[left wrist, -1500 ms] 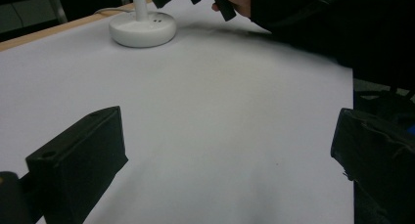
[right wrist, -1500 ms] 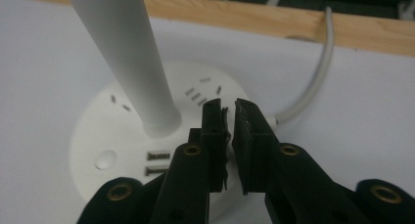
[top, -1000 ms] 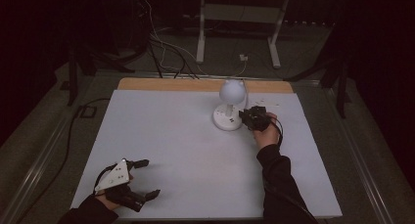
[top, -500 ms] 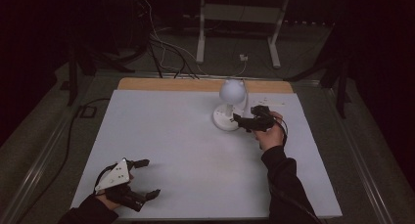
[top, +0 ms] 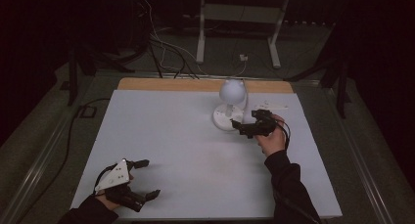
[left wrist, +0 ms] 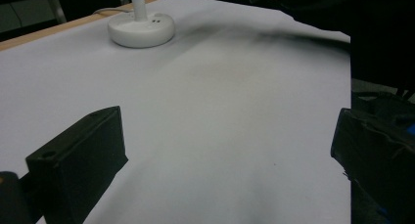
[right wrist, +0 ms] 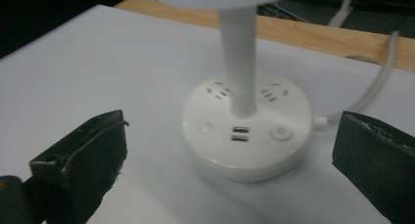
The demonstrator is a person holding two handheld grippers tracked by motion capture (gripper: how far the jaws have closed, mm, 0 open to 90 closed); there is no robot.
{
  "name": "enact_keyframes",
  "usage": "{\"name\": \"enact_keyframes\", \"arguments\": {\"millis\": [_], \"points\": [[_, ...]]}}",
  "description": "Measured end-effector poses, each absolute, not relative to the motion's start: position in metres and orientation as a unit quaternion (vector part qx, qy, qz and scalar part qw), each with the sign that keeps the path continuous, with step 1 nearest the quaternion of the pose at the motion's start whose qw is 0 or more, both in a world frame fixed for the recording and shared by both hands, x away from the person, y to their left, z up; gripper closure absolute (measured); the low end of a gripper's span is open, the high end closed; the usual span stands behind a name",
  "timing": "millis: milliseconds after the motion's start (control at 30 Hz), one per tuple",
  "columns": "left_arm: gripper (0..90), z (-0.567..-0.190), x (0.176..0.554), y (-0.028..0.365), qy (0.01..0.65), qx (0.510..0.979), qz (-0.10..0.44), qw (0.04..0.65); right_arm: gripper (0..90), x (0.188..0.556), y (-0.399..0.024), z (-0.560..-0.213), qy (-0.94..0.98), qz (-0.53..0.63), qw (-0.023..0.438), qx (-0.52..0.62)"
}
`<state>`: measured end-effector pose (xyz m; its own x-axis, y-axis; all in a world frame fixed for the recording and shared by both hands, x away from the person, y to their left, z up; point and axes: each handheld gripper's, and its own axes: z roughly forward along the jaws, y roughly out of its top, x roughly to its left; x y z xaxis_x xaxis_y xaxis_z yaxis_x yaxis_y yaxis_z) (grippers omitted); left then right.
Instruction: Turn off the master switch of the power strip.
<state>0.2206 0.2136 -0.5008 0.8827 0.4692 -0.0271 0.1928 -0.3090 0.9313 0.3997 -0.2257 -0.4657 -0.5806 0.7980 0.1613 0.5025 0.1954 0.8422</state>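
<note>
A white desk lamp stands on the white table top at the far right, with a round base and a dome head. My right gripper hovers just right of the base, pointing at it. Its jaws have just been opening and now stand wide. In the right gripper view, the gripper faces the base with its sockets and buttons, and the pads touch nothing. My left gripper rests open at the near left corner. In the left gripper view, the gripper is empty, with the lamp base far off.
The lamp's white cable runs off behind the base toward the wooden far edge. A flat white piece lies right of the lamp. Beyond the table, a metal stand and loose cables sit on the dark floor.
The right gripper, shut close by the lamp base a second ago, has opened wide and drawn slightly up and back from it. The left gripper has stayed put.
</note>
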Motion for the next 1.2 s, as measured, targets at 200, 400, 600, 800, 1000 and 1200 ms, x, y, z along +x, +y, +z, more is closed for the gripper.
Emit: {"name": "enact_keyframes", "arguments": {"millis": [200,400,600,800,1000,1200], "points": [[0.4,-0.501,0.220,0.213,0.207,0.800,0.125,0.550,0.0,0.391,-0.226,-0.459,0.760,0.473,0.154,0.419],[0.4,-0.501,0.220,0.213,0.206,0.800,0.126,0.550,0.0,0.377,-0.228,-0.455,0.757,0.486,0.156,0.407],[0.4,-0.500,0.220,0.213,0.206,0.799,0.126,0.551,0.0,0.363,-0.228,-0.452,0.759,0.493,0.156,0.395],[0.4,-0.500,0.220,0.213,0.204,0.798,0.128,0.552,0.0,0.346,-0.231,-0.453,0.761,0.501,0.151,0.383],[0.4,-0.500,0.220,0.213,0.204,0.798,0.126,0.552,0.0,0.330,-0.238,-0.459,0.771,0.493,0.154,0.373],[0.4,-0.500,0.220,0.213,0.204,0.798,0.125,0.553,0.0,0.312,-0.246,-0.467,0.781,0.486,0.150,0.362]]}}
